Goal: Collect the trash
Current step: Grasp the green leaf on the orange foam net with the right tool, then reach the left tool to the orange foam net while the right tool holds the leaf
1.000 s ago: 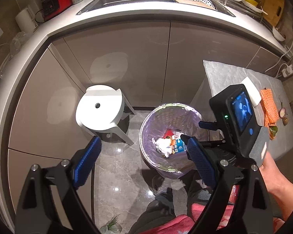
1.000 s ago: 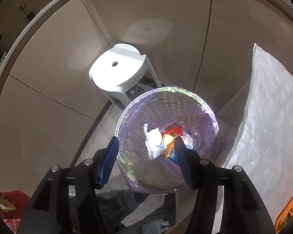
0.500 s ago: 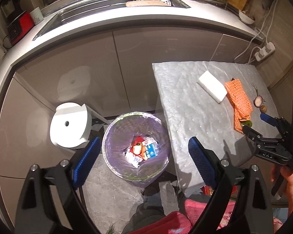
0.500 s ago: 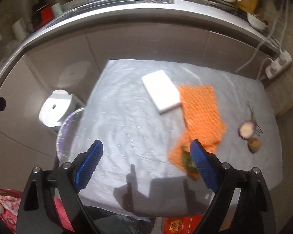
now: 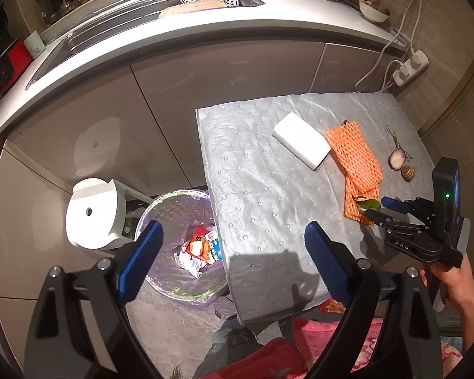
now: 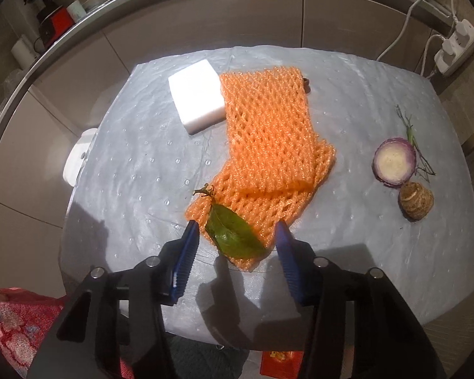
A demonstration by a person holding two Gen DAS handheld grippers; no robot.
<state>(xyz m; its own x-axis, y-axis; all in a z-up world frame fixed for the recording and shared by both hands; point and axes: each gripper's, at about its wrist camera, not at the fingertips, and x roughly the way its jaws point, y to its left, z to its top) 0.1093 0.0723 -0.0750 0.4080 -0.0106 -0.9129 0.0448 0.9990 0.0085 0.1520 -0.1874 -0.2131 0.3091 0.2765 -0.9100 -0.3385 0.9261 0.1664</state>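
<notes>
An orange foam net (image 6: 268, 145) lies on the grey-covered table (image 6: 136, 170), with a green leaf (image 6: 233, 237) on its near end. My right gripper (image 6: 237, 237) is open, its jaws on either side of the leaf and the net's near end; it also shows in the left wrist view (image 5: 377, 207). A cut purple onion piece (image 6: 393, 161) and a brown root piece (image 6: 415, 203) lie to the right. My left gripper (image 5: 230, 252) is open and empty, held high between the purple-lined trash bin (image 5: 173, 208) with trash inside and the table.
A white sponge block (image 6: 197, 98) lies beside the net's far end. A white stool (image 5: 93, 211) stands left of the bin. Kitchen cabinets and a counter with a sink (image 5: 205, 0) run behind. A power strip (image 6: 455, 44) hangs at the back right.
My right gripper has moved from over the bin to the table and down close to the leaf and net. My left gripper has swung right, bringing the table into view.
</notes>
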